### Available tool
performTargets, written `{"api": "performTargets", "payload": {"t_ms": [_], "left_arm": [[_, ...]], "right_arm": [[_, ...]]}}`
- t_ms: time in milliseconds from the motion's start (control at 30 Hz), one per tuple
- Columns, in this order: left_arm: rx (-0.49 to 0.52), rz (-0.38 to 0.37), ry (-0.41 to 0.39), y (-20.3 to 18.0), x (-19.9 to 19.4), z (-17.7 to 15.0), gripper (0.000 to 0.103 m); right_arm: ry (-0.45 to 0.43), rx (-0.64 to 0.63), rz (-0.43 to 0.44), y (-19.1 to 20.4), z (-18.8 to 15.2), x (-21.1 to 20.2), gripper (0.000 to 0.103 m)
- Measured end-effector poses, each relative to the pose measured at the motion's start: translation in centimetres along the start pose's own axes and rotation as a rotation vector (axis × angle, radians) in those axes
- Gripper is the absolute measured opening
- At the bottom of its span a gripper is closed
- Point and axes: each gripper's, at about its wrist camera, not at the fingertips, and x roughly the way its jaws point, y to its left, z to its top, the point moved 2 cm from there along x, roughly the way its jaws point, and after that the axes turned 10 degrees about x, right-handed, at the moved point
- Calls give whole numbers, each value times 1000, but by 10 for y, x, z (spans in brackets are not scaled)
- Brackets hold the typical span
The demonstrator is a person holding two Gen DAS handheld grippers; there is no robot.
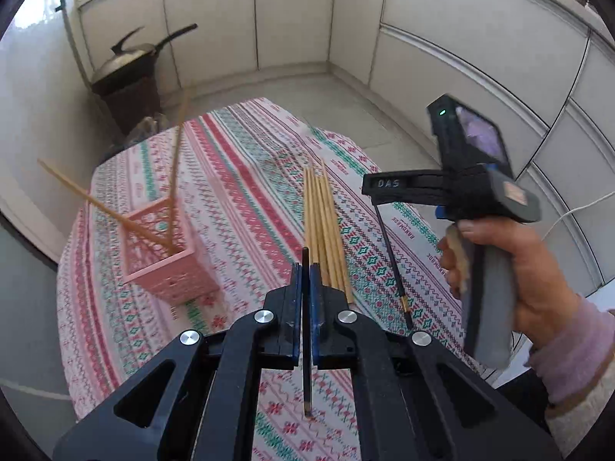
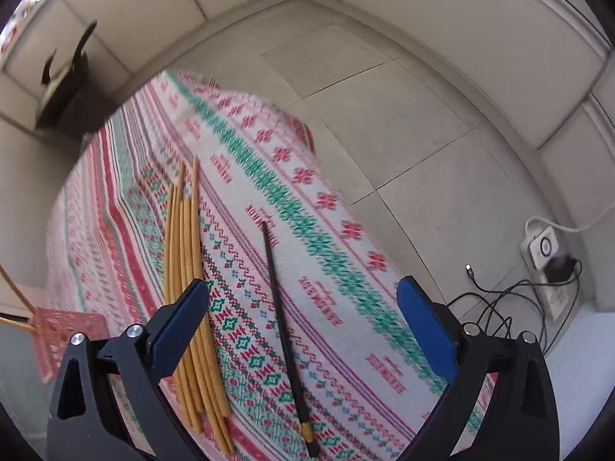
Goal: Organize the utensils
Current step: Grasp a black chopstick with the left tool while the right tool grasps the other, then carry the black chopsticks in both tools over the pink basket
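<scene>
My left gripper is shut on a black chopstick, which stands upright between the blue pads above the patterned tablecloth. To its left sits a pink slotted basket with two wooden chopsticks leaning out of it. A bundle of several wooden chopsticks lies in the middle of the cloth. In the right wrist view my right gripper is open and points down over a second black chopstick with a gold band, which lies flat beside the wooden bundle. Nothing touches its pads.
A hand in a lilac sleeve holds the right gripper over the table's right side. A lidded black pan sits on a dark stand beyond the table. A power strip and cables lie on the floor at right. The basket's corner shows at left.
</scene>
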Motion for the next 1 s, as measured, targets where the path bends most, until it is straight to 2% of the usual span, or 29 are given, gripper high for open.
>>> {"api": "performTargets", "payload": {"t_ms": [33, 67, 100, 167, 200, 267, 300, 333, 467, 567, 767, 1000], "left_arm": [[-13, 12, -22, 8, -15, -7, 3], [-28, 22, -40, 18, -28, -12, 3], [-45, 27, -56, 25, -36, -16, 3], [-80, 28, -86, 39, -50, -24, 3], [-93, 28, -98, 43, -58, -28, 3], [-112, 30, -122, 51, -68, -31, 3], [-119, 32, -131, 55, -70, -32, 3], [-130, 32, -140, 59, -75, -33, 3], [-173, 12, -173, 71, -90, -35, 3], [-202, -2, -199, 78, -98, -37, 3], [-261, -6, -259, 92, -121, -38, 3], [-335, 20, -332, 111, -144, -26, 3]], "right_arm": [[7, -25, -25, 6, -1, 8, 79], [16, -48, -48, 10, -3, 16, 73], [33, -74, -75, 15, -7, 26, 59], [-47, -145, -129, 25, -14, 27, 47], [-66, -161, -138, 28, -17, 26, 41], [-75, -167, -117, 30, -18, 24, 20], [-67, -158, -104, 29, -19, 24, 6], [-61, -139, -80, 25, -18, 23, 5], [6, -15, 119, -1, -18, 7, 5], [-6, 4, 218, -11, -22, -25, 5], [-140, -74, 376, -3, -47, -127, 5], [-234, -122, 528, 26, -60, -211, 5]]}}
